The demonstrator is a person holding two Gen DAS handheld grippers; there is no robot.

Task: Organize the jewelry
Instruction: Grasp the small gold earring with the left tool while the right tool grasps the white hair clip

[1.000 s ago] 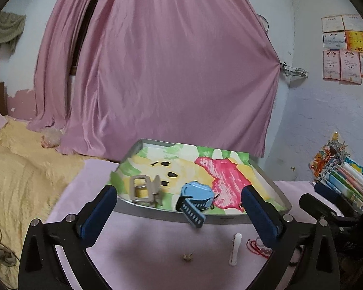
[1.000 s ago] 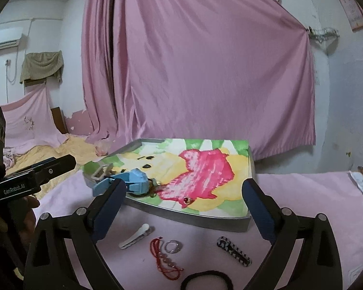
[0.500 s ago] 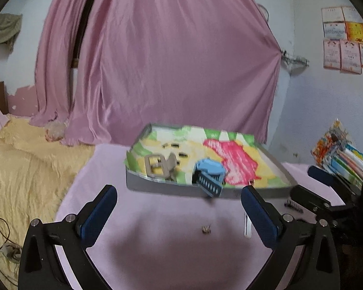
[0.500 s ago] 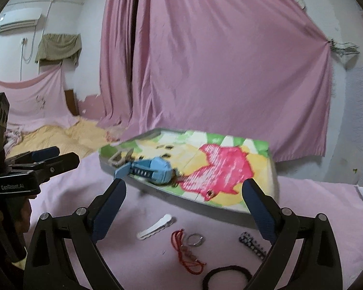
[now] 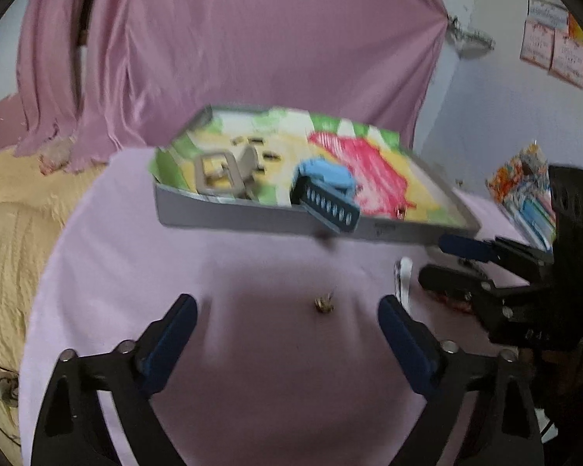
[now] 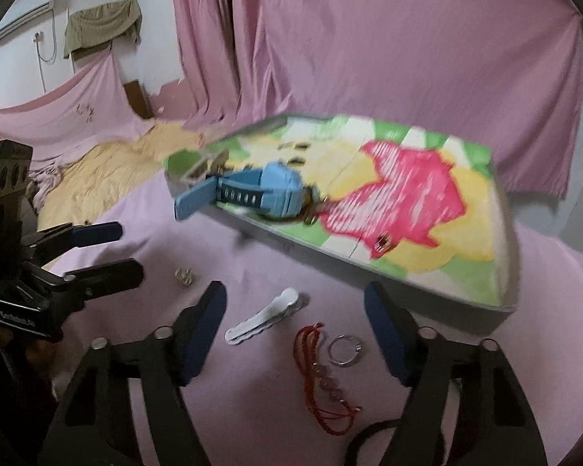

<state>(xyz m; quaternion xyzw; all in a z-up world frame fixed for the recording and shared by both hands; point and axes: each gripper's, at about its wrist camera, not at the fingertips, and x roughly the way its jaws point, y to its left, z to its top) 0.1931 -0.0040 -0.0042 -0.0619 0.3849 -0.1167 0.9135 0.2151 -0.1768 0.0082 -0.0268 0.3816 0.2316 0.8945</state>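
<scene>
The left gripper (image 5: 287,330) hangs low over the pink cloth (image 5: 252,388) with its blue-padded jaws spread wide and nothing between them. Just ahead of it, a little right of the middle of the left wrist view, a small gold earring (image 5: 324,304) lies alone on the cloth. The right gripper (image 6: 295,316) is likewise spread wide and empty, sitting at the bottom of its own view.

Between the right gripper's fingers lies a white hair clip (image 6: 266,320), angled up toward the right. Just right of it is a red cord bracelet (image 6: 322,372) with pale pink beads, and touching or nearly touching its upper end, a thin silver ring (image 6: 344,350). At the bottom edge a black hair tie (image 6: 373,433) curves partly out of frame behind the right finger.

Beyond these, in the middle of both views, stands the grey tray (image 6: 416,291) with its bright cartoon lining of green, yellow and red. A blue watch (image 6: 264,192) lies at the tray's near left edge, one strap end hanging out over the rim. Behind it, at the tray's far left corner, sits a beige claw clip (image 5: 223,173). A small gold and red earring (image 6: 383,241) rests on the lining at the lower edge of the red patch.

Both views are blurred, so finer detail cannot be made out.
</scene>
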